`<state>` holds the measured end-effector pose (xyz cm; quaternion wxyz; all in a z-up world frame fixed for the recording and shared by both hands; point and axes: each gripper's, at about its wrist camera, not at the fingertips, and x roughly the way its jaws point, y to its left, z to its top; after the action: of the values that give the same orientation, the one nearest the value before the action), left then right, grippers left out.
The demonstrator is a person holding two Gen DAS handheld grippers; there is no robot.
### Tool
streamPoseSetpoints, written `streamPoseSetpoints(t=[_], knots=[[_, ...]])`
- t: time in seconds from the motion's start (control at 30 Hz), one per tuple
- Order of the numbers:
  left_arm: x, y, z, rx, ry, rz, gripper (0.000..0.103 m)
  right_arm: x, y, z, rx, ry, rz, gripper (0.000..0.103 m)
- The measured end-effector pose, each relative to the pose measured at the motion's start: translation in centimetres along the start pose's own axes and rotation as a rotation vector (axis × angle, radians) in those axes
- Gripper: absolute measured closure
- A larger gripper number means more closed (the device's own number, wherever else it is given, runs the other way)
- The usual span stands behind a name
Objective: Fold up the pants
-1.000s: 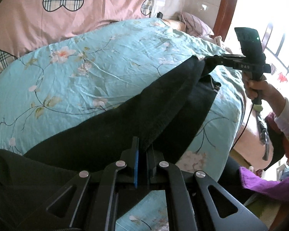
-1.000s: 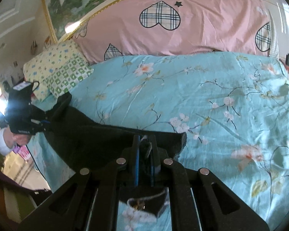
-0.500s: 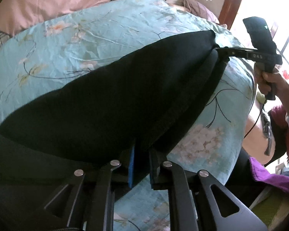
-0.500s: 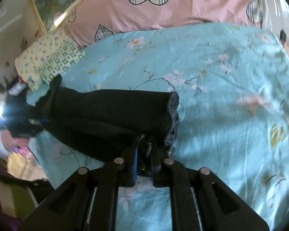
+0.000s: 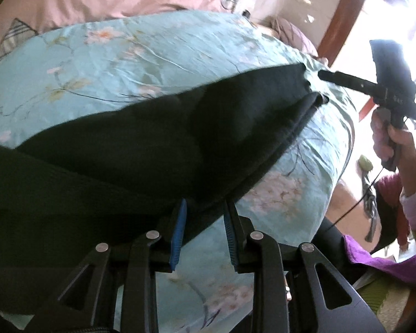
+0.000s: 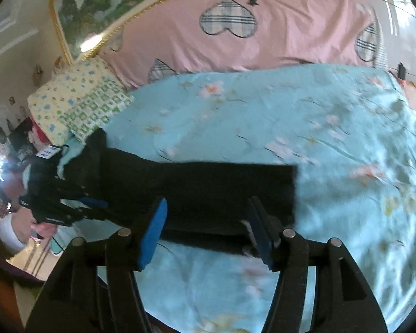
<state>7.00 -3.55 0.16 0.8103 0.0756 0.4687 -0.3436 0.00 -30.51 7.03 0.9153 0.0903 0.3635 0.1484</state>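
Observation:
Black pants [image 5: 158,138] lie folded lengthwise on the light blue floral bedspread [image 5: 141,55]. My left gripper [image 5: 203,208] is open, its blue pads at the pants' near edge, cloth between them but not clamped. My right gripper [image 6: 208,208] is wide open just in front of the pants' leg end [image 6: 222,188]. In the left wrist view the right gripper [image 5: 324,76] shows at the far end of the pants, just clear of the cloth. In the right wrist view the left gripper [image 6: 97,202] shows at the waist end.
A pink heart-patterned cover [image 6: 263,33] runs along the headboard. A yellow and green patterned pillow [image 6: 77,102] lies at the bed's left corner. A purple cloth [image 5: 388,263] lies beside the bed. The bed edge [image 5: 332,166] drops off near my hands.
Both grippers were shut on the pants and carried the top layer over onto the bed. Now both have opened and let go, and the pants lie flat.

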Motion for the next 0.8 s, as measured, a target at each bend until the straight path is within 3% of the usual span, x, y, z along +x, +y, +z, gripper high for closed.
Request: streamPoseSetpoints(t=[0.4,0.8], knots=[[-7.0,8.0,-2.2,-0.185,-0.125,0.102,0.060,7.8,8.0,1.3,-0.046,0.067,0.206,0.041],[-12.1,15.7,-4.4,-0.336,-0.204,0.220,0.057,14.5,13.2,2.6,0.021,0.141,0.387,0.041]])
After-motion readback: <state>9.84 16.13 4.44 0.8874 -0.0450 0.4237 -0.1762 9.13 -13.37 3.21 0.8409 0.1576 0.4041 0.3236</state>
